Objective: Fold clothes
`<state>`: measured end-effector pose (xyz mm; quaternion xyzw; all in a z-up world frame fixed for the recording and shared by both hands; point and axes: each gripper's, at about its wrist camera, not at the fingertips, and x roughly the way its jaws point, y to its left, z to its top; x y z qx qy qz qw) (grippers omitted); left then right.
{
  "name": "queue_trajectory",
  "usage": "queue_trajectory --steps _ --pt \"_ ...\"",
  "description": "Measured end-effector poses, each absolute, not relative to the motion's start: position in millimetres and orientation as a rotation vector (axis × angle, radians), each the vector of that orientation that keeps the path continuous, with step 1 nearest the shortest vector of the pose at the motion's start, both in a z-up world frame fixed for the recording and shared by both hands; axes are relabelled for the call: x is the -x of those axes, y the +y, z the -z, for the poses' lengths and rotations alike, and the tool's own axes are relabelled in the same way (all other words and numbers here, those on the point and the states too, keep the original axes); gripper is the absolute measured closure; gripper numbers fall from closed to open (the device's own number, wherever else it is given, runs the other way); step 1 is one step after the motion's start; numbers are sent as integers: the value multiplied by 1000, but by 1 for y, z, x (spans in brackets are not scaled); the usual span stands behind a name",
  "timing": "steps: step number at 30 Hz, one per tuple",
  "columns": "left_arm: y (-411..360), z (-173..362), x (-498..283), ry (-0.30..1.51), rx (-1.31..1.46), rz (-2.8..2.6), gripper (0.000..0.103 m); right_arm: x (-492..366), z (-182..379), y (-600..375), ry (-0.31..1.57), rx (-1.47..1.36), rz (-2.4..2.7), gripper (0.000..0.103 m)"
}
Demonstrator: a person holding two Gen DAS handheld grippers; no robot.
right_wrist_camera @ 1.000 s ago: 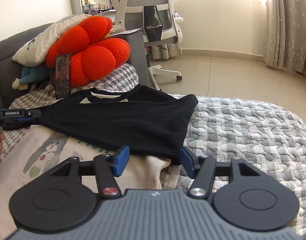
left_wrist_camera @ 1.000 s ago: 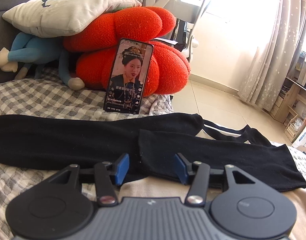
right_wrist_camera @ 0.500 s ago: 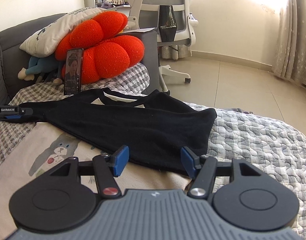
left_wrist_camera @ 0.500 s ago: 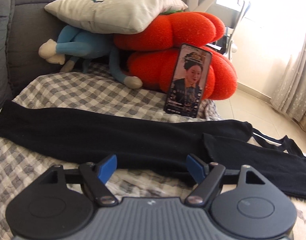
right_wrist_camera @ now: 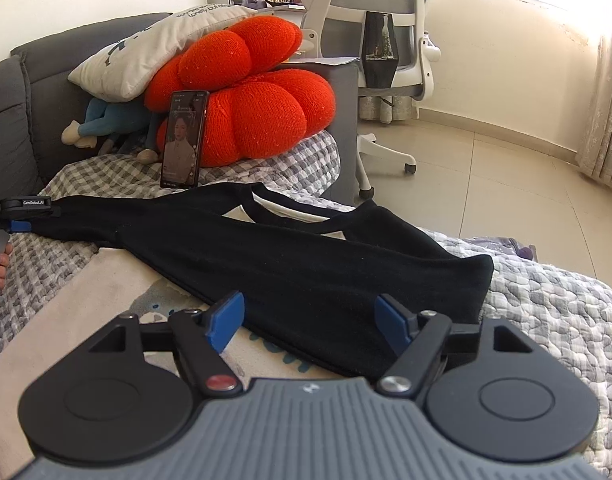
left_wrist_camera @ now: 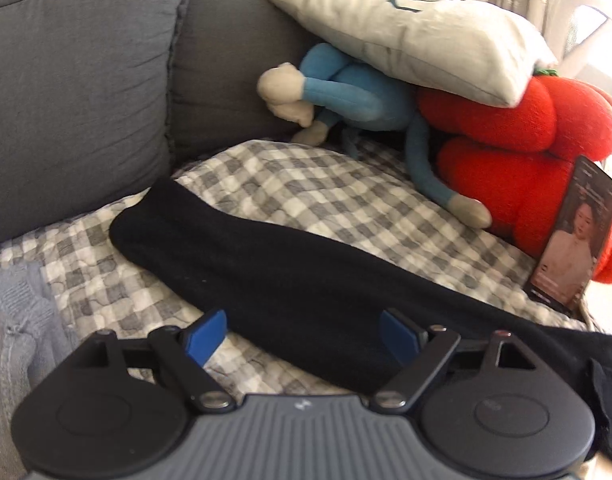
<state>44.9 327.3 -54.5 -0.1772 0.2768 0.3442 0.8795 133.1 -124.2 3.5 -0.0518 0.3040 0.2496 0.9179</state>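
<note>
Low in both wrist frames: left claw (left_wrist_camera: 304,334) and right claw (right_wrist_camera: 311,318) spread wide, jaws opening, gripping nothing. Black garment (right_wrist_camera: 306,252) lies flat across checked bed cover (left_wrist_camera: 306,184), mid-frame; left straddles its sleeve (left_wrist_camera: 234,256), right its hem, pads clear of cloth. Phone (right_wrist_camera: 184,138) leans on red cushion (right_wrist_camera: 258,108).

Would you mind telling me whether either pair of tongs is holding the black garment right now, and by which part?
Neither holds anything. The left tongs and right tongs are both opening over the black garment, pads clear of the cloth.
</note>
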Motion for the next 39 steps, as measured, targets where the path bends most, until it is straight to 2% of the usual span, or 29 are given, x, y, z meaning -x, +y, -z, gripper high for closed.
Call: queue_trajectory --steps 8,12,17,19,20,22,24,31,39 --pt "359 75 -52 536 391 -901 19 -141 -3 -107 635 122 -557 26" --pt "370 78 -51 505 438 -942 24 -144 -1 -100 635 134 -569 25" --pt "379 77 -49 455 481 -981 48 -149 4 -96 644 128 -580 25" --pt "380 76 -48 437 500 -994 66 -150 5 -95 648 124 -583 25" --pt "381 76 -46 426 508 -999 70 -150 6 -95 649 121 -583 25" --pt "379 74 -44 407 502 -998 88 -151 7 -95 651 114 -585 25" --pt "375 70 -43 385 483 -983 95 -152 8 -97 651 103 -586 25" --pt "358 46 -40 300 470 -916 97 -154 10 -100 652 67 -588 25" --pt "349 25 -33 299 535 -807 97 -155 11 -105 648 33 -597 24"
